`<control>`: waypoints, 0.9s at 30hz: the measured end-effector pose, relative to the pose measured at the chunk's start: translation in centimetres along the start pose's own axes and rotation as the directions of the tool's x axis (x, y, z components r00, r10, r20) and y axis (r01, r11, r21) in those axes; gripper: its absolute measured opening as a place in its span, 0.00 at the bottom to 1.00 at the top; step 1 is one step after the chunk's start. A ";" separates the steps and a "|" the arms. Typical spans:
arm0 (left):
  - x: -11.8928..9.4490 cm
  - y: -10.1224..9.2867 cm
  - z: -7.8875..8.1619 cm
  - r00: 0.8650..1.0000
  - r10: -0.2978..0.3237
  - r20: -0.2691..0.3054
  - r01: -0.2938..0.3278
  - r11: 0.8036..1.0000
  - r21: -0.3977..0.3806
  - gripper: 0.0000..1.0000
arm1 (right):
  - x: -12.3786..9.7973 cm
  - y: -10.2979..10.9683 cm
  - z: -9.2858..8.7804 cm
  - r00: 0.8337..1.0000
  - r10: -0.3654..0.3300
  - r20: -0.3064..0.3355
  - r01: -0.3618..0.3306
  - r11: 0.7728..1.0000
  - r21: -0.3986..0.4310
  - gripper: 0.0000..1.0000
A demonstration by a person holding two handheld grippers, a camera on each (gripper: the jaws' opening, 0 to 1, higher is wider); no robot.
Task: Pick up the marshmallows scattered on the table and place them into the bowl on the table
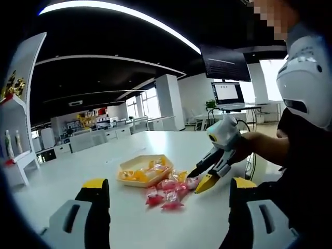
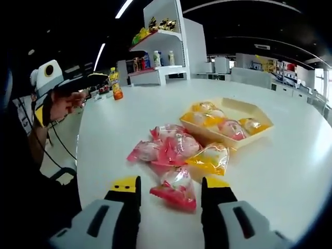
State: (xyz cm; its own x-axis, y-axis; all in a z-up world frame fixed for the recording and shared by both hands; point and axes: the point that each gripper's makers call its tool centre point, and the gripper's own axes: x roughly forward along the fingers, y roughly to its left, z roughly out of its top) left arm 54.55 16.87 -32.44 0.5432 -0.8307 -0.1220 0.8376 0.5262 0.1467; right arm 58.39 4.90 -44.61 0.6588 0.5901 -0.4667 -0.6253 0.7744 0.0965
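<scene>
The white bench [image 2: 290, 171] spans both views. In the right gripper view, the yellow bowl [image 2: 244, 111] sits right of centre holding wrapped marshmallows, the pink marshmallows [image 2: 168, 148] heaped just beside it at centre. The right tool [image 2: 170, 189], jaws apart, straddles one pink marshmallow [image 2: 176, 191] at lower centre. The left tool [image 1: 168, 189] is spread wide at the frame bottom

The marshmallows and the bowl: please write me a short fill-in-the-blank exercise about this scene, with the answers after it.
1. The bowl on the table is ____ in colour.
2. The packet between the open right gripper's jaws is ____ in colour.
3. In the left gripper view, the right gripper reaches toward the pile of ____.
4. The wrapped marshmallows lying loose on the table are mostly ____.

Answers: yellow; pink; marshmallows; pink
</scene>
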 end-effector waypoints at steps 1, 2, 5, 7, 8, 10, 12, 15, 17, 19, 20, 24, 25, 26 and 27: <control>0.0 0.0 0.1 1.000 0.000 0.003 0.000 1.000 -0.002 0.95 | 0.0 0.0 0.0 1.000 0.001 0.000 -0.001 1.000 0.003 0.39; -0.1 0.0 0.1 1.000 0.001 0.004 -0.001 1.000 -0.002 0.95 | 0.0 0.0 0.0 1.000 0.002 0.000 -0.002 1.000 0.004 0.39; -0.1 0.0 0.0 1.000 0.003 0.001 -0.003 1.000 -0.001 0.95 | 0.1 0.0 -0.1 1.000 0.000 -0.003 0.000 1.000 0.000 0.39; -0.2 0.0 -0.1 1.000 0.007 -0.003 -0.007 1.000 0.002 0.95 | 0.2 0.1 -0.1 1.000 0.002 -0.001 -0.002 1.000 0.004 0.39; -0.2 0.0 -0.2 1.000 0.008 -0.005 -0.008 1.000 0.003 0.95 | 0.3 0.2 -0.1 1.000 0.006 -0.001 -0.006 1.000 0.007 0.38; -0.3 0.0 -0.3 1.000 0.010 -0.007 -0.010 1.000 0.003 0.95 | 0.4 0.3 -0.2 1.000 0.007 0.000 -0.007 1.000 0.006 0.36; -0.4 0.0 -0.4 1.000 0.012 -0.012 -0.012 1.000 0.003 0.95 | 0.4 0.2 -0.2 1.000 0.004 0.000 -0.004 1.000 0.002 0.32; -0.5 -0.2 -0.5 1.000 0.005 -0.013 -0.005 1.000 0.003 0.95 | 0.4 0.3 -0.2 1.000 0.002 0.002 -0.002 1.000 0.004 0.32; -0.5 -0.4 -0.4 1.000 -0.002 -0.013 0.002 1.000 0.003 0.95 | 0.4 0.3 -0.2 1.000 0.001 0.003 -0.001 1.000 0.002 0.32; -0.6 -0.4 -0.4 1.000 0.000 -0.010 0.000 1.000 0.006 0.95 | 0.4 0.3 -0.2 1.000 -0.003 0.003 0.003 1.000 0.001 0.32; -0.6 -0.4 -0.3 1.000 -0.001 -0.008 0.001 1.000 0.005 0.95 | 0.4 0.3 -0.2 1.000 -0.004 0.003 0.004 1.000 0.001 0.32; -0.6 -0.3 -0.4 1.000 0.001 -0.011 -0.001 1.000 0.004 0.95 | 0.4 0.3 -0.2 1.000 -0.002 0.005 0.002 1.000 -0.002 0.31; -0.6 -0.3 -0.5 1.000 0.002 -0.015 -0.002 1.000 0.006 0.95 | 0.3 0.4 -0.2 1.000 -0.001 0.005 0.001 1.000 -0.004 0.31; -0.6 -0.3 -0.6 1.000 0.003 -0.016 -0.003 1.000 0.006 0.95 | 0.3 0.3 -0.2 1.000 -0.001 0.005 0.001 1.000 -0.005 0.31; -0.6 -0.3 -0.6 1.000 0.003 -0.017 -0.003 1.000 0.006 0.95 | 0.3 0.3 -0.2 1.000 -0.002 0.005 0.002 1.000 -0.006 0.31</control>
State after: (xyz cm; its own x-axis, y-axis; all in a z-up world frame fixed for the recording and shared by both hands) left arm 54.00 17.27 -32.98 0.5463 -0.8261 -0.1382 0.8359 0.5272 0.1531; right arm 58.31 5.30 -44.85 0.6621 0.5896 -0.4625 -0.6263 0.7743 0.0905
